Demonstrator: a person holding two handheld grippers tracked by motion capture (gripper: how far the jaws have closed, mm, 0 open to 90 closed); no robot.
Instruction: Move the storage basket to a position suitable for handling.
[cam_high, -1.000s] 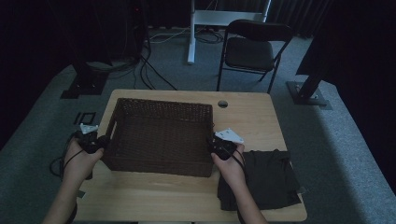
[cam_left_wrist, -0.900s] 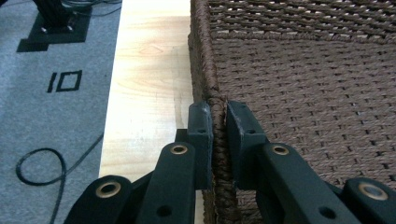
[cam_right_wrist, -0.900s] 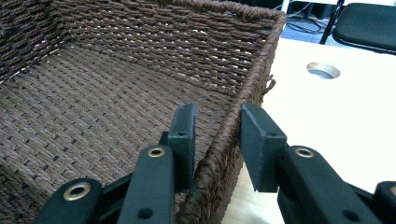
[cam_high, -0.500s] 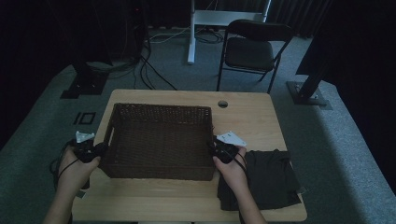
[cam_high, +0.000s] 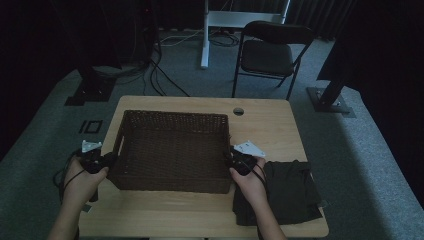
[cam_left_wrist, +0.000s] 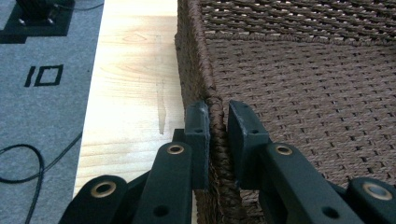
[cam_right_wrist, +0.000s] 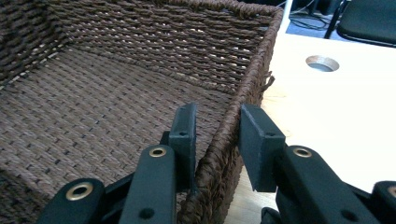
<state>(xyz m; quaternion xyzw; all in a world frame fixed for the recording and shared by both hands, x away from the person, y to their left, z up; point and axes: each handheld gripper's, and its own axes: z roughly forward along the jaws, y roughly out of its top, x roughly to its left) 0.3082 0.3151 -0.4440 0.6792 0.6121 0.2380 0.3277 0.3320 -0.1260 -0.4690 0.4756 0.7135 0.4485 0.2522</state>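
Wicker basket (cam_high: 172, 150), dark brown and with nothing visible inside, sits on the left half of the wooden table (cam_high: 280, 125), its near wall cut off at the bottom of both gripper views and its weave hard to make out in the dim high view. The left gripper (cam_left_wrist: 215, 119) pinches the rim of its left wall and the right gripper (cam_right_wrist: 217, 123) pinches the rim of its right wall, one jaw inside and one outside each. Just right of the basket a dark cloth (cam_high: 292, 192) lies crumpled on the table's near right corner, its folds too dark to read.
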